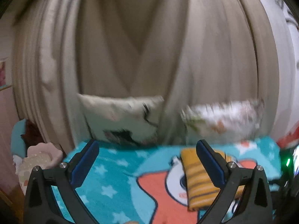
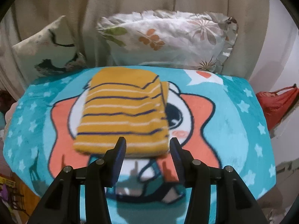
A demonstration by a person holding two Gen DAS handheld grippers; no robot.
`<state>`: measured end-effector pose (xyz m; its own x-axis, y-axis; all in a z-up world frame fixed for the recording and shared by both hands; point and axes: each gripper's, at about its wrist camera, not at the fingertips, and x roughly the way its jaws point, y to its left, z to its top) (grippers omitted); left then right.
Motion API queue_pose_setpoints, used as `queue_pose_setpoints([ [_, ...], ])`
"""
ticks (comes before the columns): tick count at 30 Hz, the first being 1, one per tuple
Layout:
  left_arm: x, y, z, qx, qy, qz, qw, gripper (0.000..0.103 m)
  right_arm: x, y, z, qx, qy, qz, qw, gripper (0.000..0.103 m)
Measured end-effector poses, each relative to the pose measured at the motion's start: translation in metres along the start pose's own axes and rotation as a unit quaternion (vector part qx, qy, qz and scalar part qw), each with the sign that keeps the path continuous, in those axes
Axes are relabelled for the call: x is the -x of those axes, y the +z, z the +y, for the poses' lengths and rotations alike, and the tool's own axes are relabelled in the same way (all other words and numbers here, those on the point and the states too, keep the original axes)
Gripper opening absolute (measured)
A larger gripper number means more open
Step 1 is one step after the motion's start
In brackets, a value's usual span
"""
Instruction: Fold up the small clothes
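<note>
Folded garment [image 2: 123, 115] on the middle of the blanket [image 2: 243, 130], just ahead of the right gripper [image 2: 147, 143], jaws apart and clear of the cloth. Behind the blanket's far edge, two pillows side by side against the curtain [image 2: 89, 18]: one pillow [image 2: 48, 52] at left, the other pillow [image 2: 168, 39] at right. From the left wrist, garment lying behind the right finger of the left gripper [image 1: 147, 147], jaws wide apart above the blanket.

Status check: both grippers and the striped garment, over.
Left gripper open, empty. Right gripper open, empty, just short of yellow striped garment, which lies folded on the teal blanket. Nothing blocking.
</note>
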<state>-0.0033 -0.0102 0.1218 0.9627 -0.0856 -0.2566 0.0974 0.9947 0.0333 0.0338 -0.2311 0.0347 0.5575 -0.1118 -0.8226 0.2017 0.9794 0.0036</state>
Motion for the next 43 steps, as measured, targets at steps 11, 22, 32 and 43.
queue_pose_setpoints([
  [11,0.023,-0.023,0.033,0.001,-0.127,0.11,0.9859,0.103,0.036,-0.04,0.058,0.027,-0.03,-0.012,0.999,0.055],
  [22,0.004,-0.068,0.062,0.013,-0.105,0.19,0.9761,0.103,0.041,-0.058,0.082,0.057,-0.087,-0.016,0.995,0.057],
  [32,-0.009,-0.094,0.074,-0.001,-0.084,0.241,0.9669,0.103,0.039,-0.067,0.103,0.072,-0.109,-0.006,0.991,0.057],
  [43,-0.022,-0.108,0.065,-0.004,-0.052,0.27,0.9613,0.103,0.027,-0.066,0.095,0.074,-0.105,0.016,0.992,0.061],
])
